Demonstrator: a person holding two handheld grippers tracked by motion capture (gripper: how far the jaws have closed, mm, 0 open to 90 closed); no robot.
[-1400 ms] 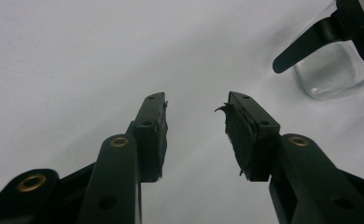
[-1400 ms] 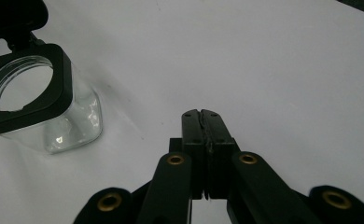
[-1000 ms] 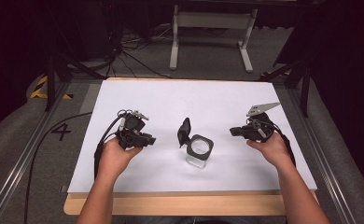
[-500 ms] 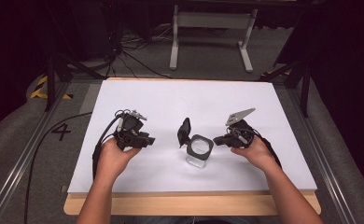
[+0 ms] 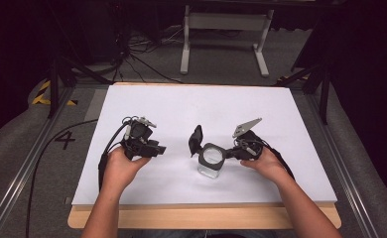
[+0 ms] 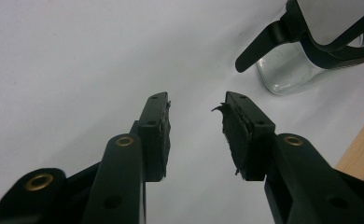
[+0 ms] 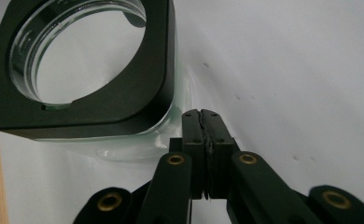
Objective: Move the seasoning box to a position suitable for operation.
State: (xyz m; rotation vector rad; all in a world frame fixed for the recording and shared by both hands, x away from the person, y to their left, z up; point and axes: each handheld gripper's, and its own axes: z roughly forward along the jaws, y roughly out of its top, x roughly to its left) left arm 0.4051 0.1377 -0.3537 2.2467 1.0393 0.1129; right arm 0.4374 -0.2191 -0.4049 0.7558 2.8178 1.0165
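- A clear square glass jar with a black square collar around its round mouth (image 5: 211,159) stands upright near the middle of the white sheet (image 5: 181,106) that covers the wooden desk (image 5: 132,218).
- The jar's black flip lid (image 5: 196,140) is swung up and open on the side facing the left tongs (image 5: 158,148). The mouth is open, and I can see nothing inside the jar.
- The jar sits between the two hands, so I think either one could reach it with ease.
- The right tongs (image 7: 202,116) are closed tight, pad against pad, with nothing between them. The tips are right by the jar's glass wall, just below the black collar. I cannot tell if they touch it.
- Closed like that, they cannot grab the jar. My guess is they are there to push it or hold it steady.
- The left tongs are open about halfway and hold nothing. One pad (image 6: 230,135) looks frayed at its edge.
- They rest low over the sheet, apart from the jar, pointing toward its lid side.
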